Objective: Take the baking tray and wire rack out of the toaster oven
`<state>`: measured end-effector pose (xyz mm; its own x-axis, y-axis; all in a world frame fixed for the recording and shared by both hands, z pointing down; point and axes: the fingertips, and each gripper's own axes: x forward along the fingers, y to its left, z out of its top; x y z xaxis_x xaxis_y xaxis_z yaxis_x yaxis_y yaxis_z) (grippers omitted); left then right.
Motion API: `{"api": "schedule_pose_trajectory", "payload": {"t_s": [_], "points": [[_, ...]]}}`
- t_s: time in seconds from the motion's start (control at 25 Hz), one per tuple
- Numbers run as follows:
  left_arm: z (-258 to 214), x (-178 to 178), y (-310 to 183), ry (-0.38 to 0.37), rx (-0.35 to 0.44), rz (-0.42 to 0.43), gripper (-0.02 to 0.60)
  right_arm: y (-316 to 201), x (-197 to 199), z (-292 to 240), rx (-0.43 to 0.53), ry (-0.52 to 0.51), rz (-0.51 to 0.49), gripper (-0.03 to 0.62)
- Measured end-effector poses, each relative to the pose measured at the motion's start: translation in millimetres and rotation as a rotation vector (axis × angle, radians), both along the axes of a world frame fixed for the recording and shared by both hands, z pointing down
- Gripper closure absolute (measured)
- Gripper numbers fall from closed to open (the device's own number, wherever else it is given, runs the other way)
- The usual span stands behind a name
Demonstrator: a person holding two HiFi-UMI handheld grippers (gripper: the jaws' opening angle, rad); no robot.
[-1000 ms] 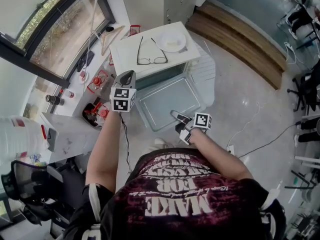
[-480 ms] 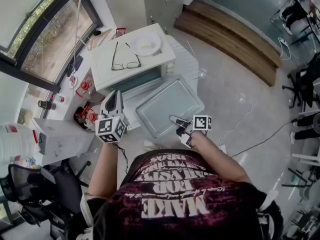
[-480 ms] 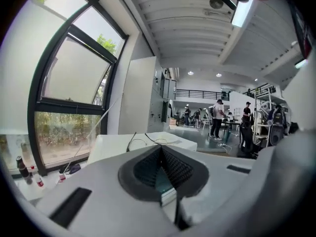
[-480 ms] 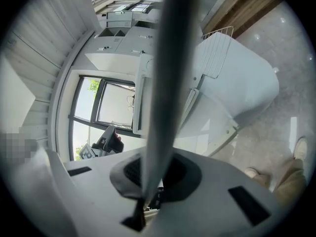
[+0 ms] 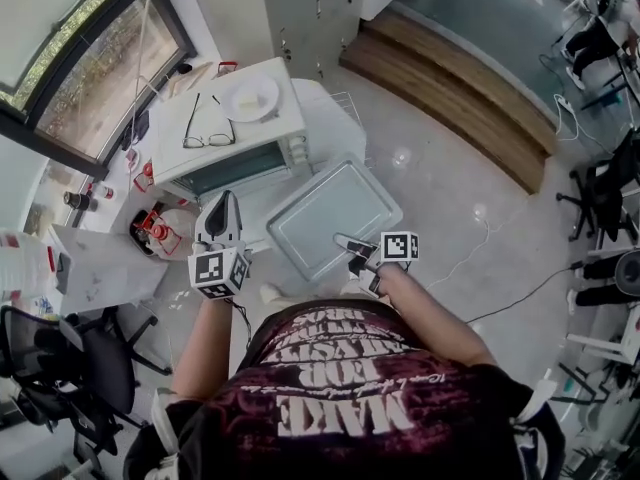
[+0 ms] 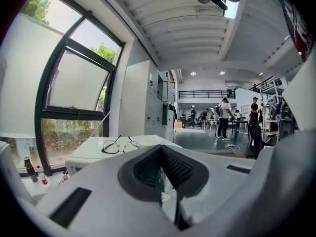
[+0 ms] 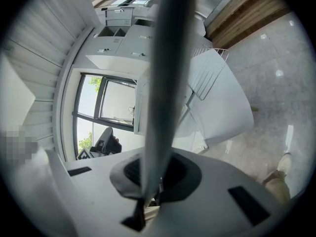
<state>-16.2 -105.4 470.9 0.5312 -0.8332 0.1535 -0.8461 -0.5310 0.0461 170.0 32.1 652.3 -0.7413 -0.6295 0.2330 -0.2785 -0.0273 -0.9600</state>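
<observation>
The step in hand looks like the carry-off of the baking tray (image 5: 330, 213). It is already clear of the toaster oven (image 5: 245, 161) and hangs in the air, held by its near rim. The right hand-held gripper (image 5: 348, 245) is clamped on that rim; in the right gripper view the tray (image 7: 160, 83) runs edge-on straight out from between the closed jaws, and the rest of it stretches ahead of the gripper toward the oven. The oven stands beyond the tray's far edge, apart from it, with a pair of glasses (image 5: 208, 133) and a plate (image 5: 250, 96) on its top. The left hand-held gripper (image 5: 227, 200) is empty, its jaws drawn together with nothing between them. It sits just off the tray's left corner and points at the oven. What seems to be the wire rack (image 7: 210, 75) lies ahead and to the right of the right gripper, on a white surface beside the oven, so it is probably out too, though I cannot be sure. The next move calls for a free spot to set the tray down flat. One pinch at the rim lets the tray sag or swing, so the left gripper could steady the other side.
</observation>
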Motion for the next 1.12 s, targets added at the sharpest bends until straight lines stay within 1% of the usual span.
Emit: {"api": "schedule_pose_trajectory", "payload": {"t_s": [0.12, 0.28, 0.44, 0.56, 0.68, 0.76, 0.84, 0.92, 0.96, 1.04, 1.12], "points": [[-1, 17, 10, -0.018, 0.003, -0.036, 0.575, 3, 20, -1, 0.003, -0.002, -0.036, 0.58], [-5, 30, 23, -0.022, 0.002, -0.075, 0.575, 4, 40, 1, 0.002, -0.003, -0.081, 0.58], [-4, 37, 29, -0.038, -0.01, -0.084, 0.575, 0, 54, 13, -0.025, 0.029, -0.111, 0.58], [-3, 33, 20, -0.053, -0.014, -0.092, 0.575, -10, 55, 16, -0.025, 0.017, -0.109, 0.58], [-4, 26, 4, -0.048, -0.012, -0.101, 0.575, -26, 54, 17, -0.018, -0.01, -0.086, 0.579], [-4, 24, -10, -0.037, -0.009, -0.104, 0.575, -35, 54, 16, -0.023, -0.009, -0.076, 0.58], [-5, 23, -27, -0.023, -0.005, -0.105, 0.575, -47, 53, 11, 0.006, -0.015, -0.088, 0.58], [-6, 25, -41, -0.01, -0.003, -0.098, 0.575, -61, 50, 0, 0.101, -0.024, -0.127, 0.58], [-7, 27, -46, -0.006, 0.0, -0.089, 0.575, -65, 53, 0, 0.109, -0.018, -0.134, 0.58], [-8, 31, -56, -0.008, 0.004, -0.068, 0.575, -69, 62, 9, 0.023, -0.002, -0.111, 0.58], [-7, 31, -64, -0.01, -0.002, -0.054, 0.575, -75, 71, 16, -0.026, 0.029, -0.094, 0.579]]}}
